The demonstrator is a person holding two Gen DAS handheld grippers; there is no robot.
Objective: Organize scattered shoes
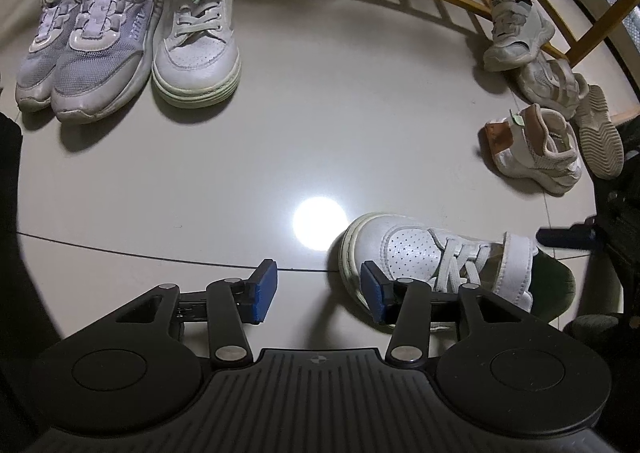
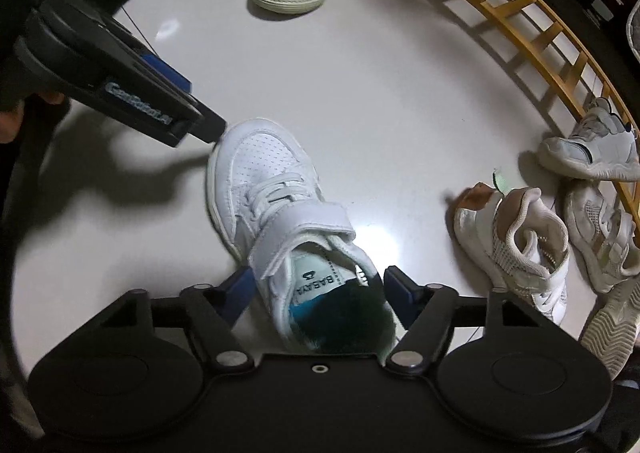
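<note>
Here, white shoe (image 2: 280, 209) heel between right tool (image 2: 318, 293) open fingers.

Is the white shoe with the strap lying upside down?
No, the white shoe stands on its sole on the floor, with its strap and laces facing up between the open fingers of the right claw.

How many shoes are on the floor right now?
7: two lavender mesh sneakers and a white strap sneaker far left; its white match between the right gripper fingers; three whitish shoes heaped right. Others may be hidden.
</note>
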